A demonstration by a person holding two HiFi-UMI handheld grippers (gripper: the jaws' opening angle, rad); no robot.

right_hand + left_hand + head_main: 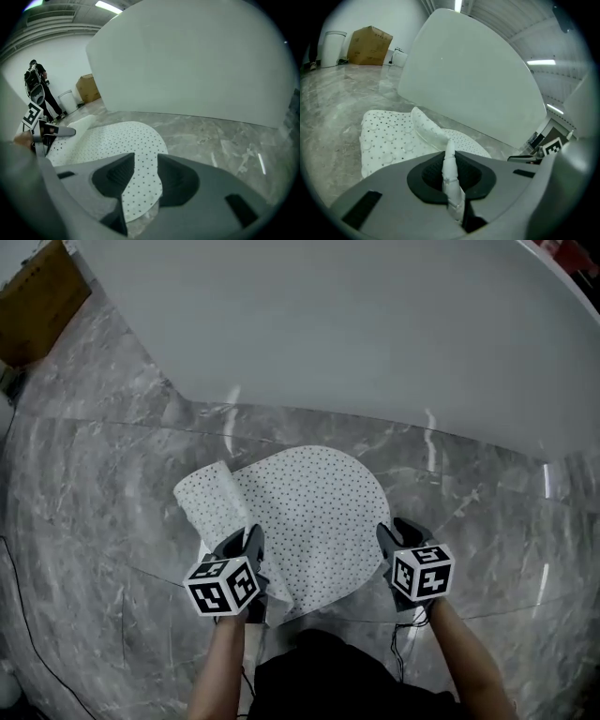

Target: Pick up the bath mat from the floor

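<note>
The white perforated bath mat (314,507) lies on the grey marble floor, with its left part folded up and over, showing the suction-cup underside (386,140). My left gripper (251,547) is shut on the mat's near-left edge, and a thin fold of mat (451,176) stands pinched between its jaws. At the mat's near-right edge my right gripper (396,535) stands open. In the right gripper view the flat mat (117,140) shows on the floor through the gap of the right gripper (145,174), with nothing pressed between the pads.
A large white curved tub wall (375,334) rises just beyond the mat. A cardboard box (37,296) sits at the far left, with a white bin (333,47) beside it. A person (36,82) stands far off. A thin cable (19,596) runs along the floor at left.
</note>
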